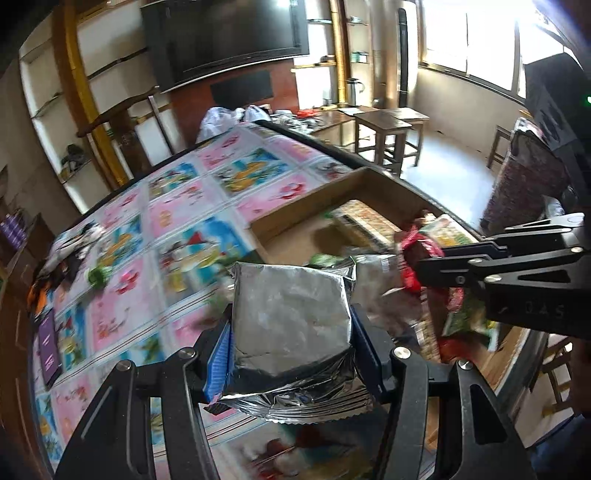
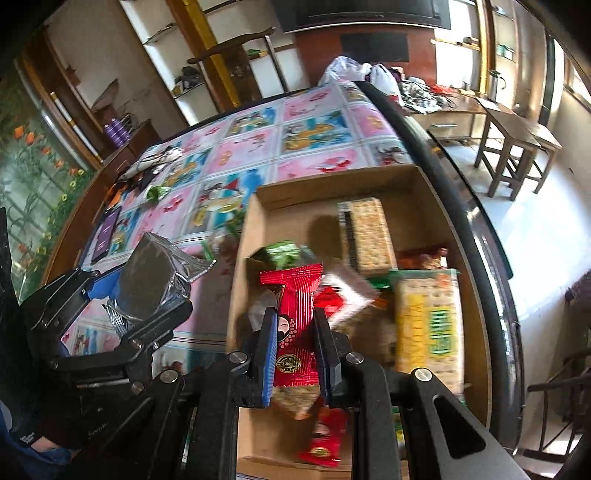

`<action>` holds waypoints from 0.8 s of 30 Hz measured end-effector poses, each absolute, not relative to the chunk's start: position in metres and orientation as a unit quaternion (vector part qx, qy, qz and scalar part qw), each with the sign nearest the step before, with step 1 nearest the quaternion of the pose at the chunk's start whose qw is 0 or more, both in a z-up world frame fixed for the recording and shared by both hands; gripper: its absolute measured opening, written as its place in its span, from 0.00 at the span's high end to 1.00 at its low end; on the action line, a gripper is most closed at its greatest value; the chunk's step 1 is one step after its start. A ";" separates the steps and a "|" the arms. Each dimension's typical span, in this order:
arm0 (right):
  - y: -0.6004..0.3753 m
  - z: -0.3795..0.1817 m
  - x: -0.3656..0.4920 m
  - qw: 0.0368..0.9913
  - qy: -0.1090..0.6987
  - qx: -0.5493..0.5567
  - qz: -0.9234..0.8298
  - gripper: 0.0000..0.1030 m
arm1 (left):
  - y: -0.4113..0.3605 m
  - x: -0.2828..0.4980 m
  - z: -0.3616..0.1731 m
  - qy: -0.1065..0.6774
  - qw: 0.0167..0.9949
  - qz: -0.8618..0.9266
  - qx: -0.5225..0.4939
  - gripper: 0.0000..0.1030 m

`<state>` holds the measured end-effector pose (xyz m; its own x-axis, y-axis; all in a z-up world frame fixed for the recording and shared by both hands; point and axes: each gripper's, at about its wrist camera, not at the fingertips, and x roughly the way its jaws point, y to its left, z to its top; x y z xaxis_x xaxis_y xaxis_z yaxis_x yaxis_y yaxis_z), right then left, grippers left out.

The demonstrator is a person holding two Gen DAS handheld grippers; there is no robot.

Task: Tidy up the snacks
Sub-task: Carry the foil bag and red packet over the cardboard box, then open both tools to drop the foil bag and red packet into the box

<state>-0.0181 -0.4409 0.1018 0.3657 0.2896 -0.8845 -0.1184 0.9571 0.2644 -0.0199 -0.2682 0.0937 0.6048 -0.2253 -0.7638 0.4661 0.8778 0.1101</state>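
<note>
Foil packet (image 1: pixel 291 317): clamped across its middle by the left gripper (image 1: pixel 291 345), over the tablecloth (image 1: pixel 177 206); light, crinkly, probably slippery.
Red wrapper (image 2: pixel 295 325): pinched mid-length by the right gripper (image 2: pixel 295 354), above the cardboard box (image 2: pixel 247 258); soft, crushable.

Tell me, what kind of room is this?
Probably a home living or dining room: a big television on the wall, wooden stools by a bright window, and a patterned tablecloth.
</note>
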 end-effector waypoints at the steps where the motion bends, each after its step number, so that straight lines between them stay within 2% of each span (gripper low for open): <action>1: -0.446 0.101 -0.017 0.822 0.551 0.079 0.120 0.81 | -0.274 -0.019 0.092 0.400 0.881 -0.202 0.150 0.44; 10: -0.475 0.088 -0.001 0.819 0.560 0.078 0.097 0.81 | -0.318 0.004 0.072 0.409 0.869 -0.225 0.166 0.44; 24: -0.482 0.070 0.035 0.816 0.569 0.061 0.086 0.81 | -0.332 0.034 0.055 0.422 0.865 -0.220 0.159 0.44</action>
<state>0.0350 -0.4824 0.0704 0.3386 0.2100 -0.9172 -0.0716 0.9777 0.1974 0.0345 -0.3321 0.0552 0.5474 -0.2457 -0.8000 0.5147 0.8526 0.0902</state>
